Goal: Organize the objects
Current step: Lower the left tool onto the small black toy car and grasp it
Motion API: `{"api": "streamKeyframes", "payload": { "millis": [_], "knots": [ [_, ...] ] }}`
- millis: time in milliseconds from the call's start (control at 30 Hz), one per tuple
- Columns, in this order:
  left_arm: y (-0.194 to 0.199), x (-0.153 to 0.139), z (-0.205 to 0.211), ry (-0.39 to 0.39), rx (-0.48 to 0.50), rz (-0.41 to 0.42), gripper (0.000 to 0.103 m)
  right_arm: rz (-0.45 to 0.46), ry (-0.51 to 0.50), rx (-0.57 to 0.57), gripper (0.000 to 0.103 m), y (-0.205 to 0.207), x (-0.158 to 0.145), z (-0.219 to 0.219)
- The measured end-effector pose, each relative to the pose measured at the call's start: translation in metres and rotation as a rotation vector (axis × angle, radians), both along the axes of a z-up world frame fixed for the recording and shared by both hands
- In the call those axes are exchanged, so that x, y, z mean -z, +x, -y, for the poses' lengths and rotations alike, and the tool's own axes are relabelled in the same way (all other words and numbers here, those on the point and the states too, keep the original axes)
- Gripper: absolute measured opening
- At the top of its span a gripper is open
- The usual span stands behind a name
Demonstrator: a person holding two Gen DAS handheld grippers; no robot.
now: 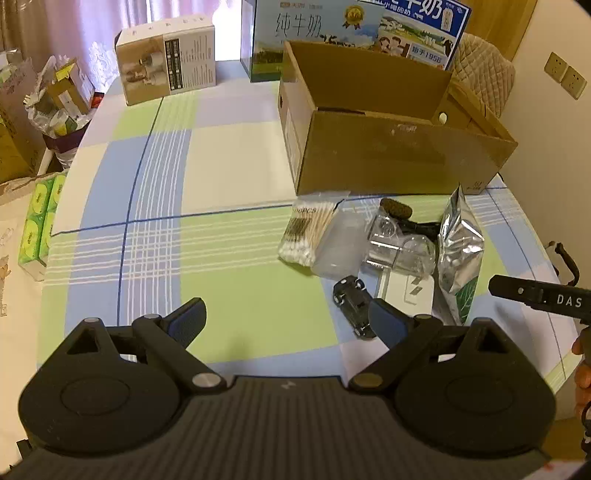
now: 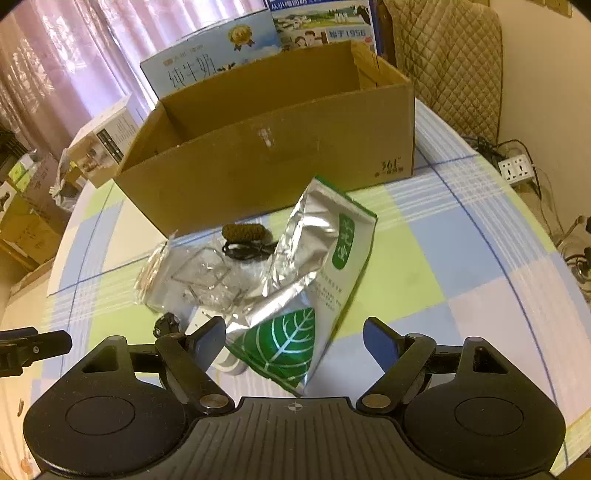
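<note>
Looking along our two handheld tools at a round table [image 1: 229, 155] under a pastel checked cloth, we see at far left packs of green tissue [image 1: 38, 218] off the table's edge, then a white product box [image 1: 168, 59] standing at the far side. Our left gripper [image 1: 288, 321] hangs above bare green cloth with its blue-padded jaws spread wide and nothing between them. Right of it the clutter begins: a packet of cotton swabs [image 1: 308, 232] lies against a frosted plastic case [image 1: 340, 247], with clear plastic packaging [image 1: 399, 243] just beside that and a dark brush-like item [image 1: 397, 208] behind it. A small black toy car [image 1: 352, 306] sits nearer us, next to a white flat object [image 1: 410, 291] that is partly hidden. Behind the pile stands an open cardboard box [image 1: 399, 155], its flaps up, with blue milk cartons [image 1: 317, 26] behind it. Farther right, a silver foil pouch [image 2: 314, 273] printed with a green leaf lies crumpled on the cloth in front of the box. Our right gripper [image 2: 293, 341] hovers over the pouch's lower end, jaws apart and, as far as we can tell, not pressing on it. At far right, a quilted chair back [image 2: 447, 55] and a power strip [image 2: 515, 170] sit beyond the table.
</note>
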State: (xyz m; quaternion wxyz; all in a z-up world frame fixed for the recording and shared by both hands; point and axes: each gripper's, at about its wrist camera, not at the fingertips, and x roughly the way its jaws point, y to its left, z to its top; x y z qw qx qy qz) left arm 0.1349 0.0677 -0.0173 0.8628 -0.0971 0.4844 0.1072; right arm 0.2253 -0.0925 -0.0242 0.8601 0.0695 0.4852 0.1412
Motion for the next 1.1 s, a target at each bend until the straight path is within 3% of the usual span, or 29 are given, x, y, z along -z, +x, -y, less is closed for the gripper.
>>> {"api": "streamKeyframes", "payload": {
  "millis": [733,1100],
  "knots": [
    [0.006,0.028,-0.021,0.005,-0.149,-0.074,0.093,-0.016,-0.087,-0.036,0.079,0.060,0.033,-0.030],
    [0.010,0.036,-0.024,0.012,-0.175,-0.102,0.093,-0.031,-0.169,-0.028,0.078,0.079,0.050,-0.039]
  ]
}}
